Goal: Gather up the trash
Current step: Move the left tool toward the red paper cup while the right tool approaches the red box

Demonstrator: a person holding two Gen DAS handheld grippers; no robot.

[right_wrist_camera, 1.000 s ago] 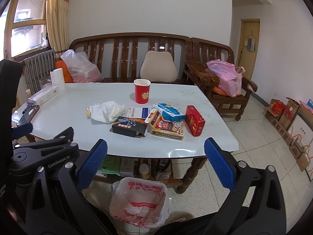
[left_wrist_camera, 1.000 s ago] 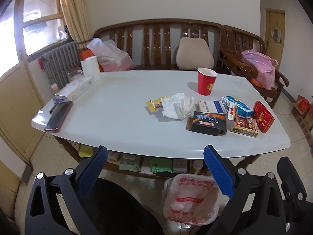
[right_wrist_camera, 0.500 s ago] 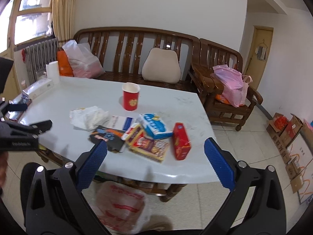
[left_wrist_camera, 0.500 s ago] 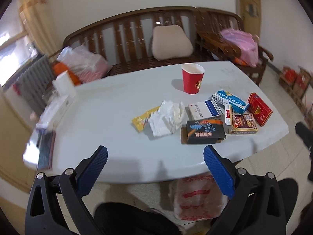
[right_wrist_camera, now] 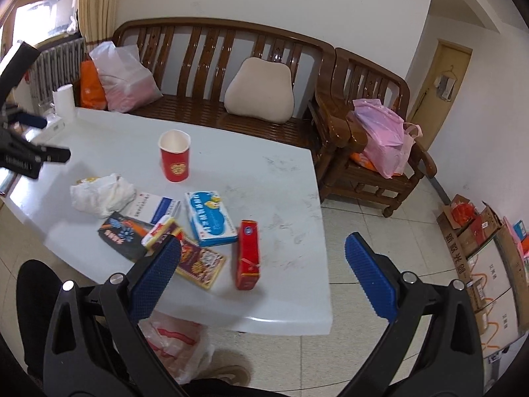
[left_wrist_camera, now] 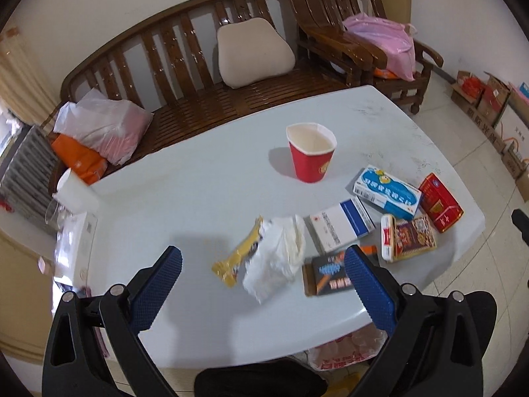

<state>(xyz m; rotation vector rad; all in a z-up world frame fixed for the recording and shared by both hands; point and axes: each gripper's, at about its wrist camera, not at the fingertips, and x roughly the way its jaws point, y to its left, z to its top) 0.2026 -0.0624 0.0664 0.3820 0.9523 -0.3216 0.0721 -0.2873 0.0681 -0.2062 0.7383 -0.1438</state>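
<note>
On the white table [left_wrist_camera: 198, 198] lie a crumpled white tissue [left_wrist_camera: 277, 254], a yellow wrapper [left_wrist_camera: 239, 253], a red paper cup [left_wrist_camera: 312, 157], a black box [left_wrist_camera: 327, 276], a white-blue box [left_wrist_camera: 342, 226], a blue box [left_wrist_camera: 386, 190], a red box [left_wrist_camera: 439, 201] and a patterned box [left_wrist_camera: 410, 236]. My left gripper [left_wrist_camera: 263, 284] is open, hovering above the tissue and wrapper. My right gripper [right_wrist_camera: 263, 278] is open above the red box [right_wrist_camera: 248, 258], near the table's right end. A plastic trash bag [right_wrist_camera: 175, 340] sits on the floor under the table's near edge.
A wooden bench [left_wrist_camera: 198, 76] with a beige cushion [left_wrist_camera: 254, 53] and plastic bags [left_wrist_camera: 102, 125] stands behind the table. An armchair [right_wrist_camera: 370, 152] holds a pink bag. Cardboard boxes [right_wrist_camera: 479, 241] line the right wall. A paper roll [left_wrist_camera: 74, 192] and a white box stand at the table's left end.
Both grippers have risen and moved forward over the table, tilting down. The left now looks down on the tissue and wrapper; the right has swung toward the boxes at the right end.
</note>
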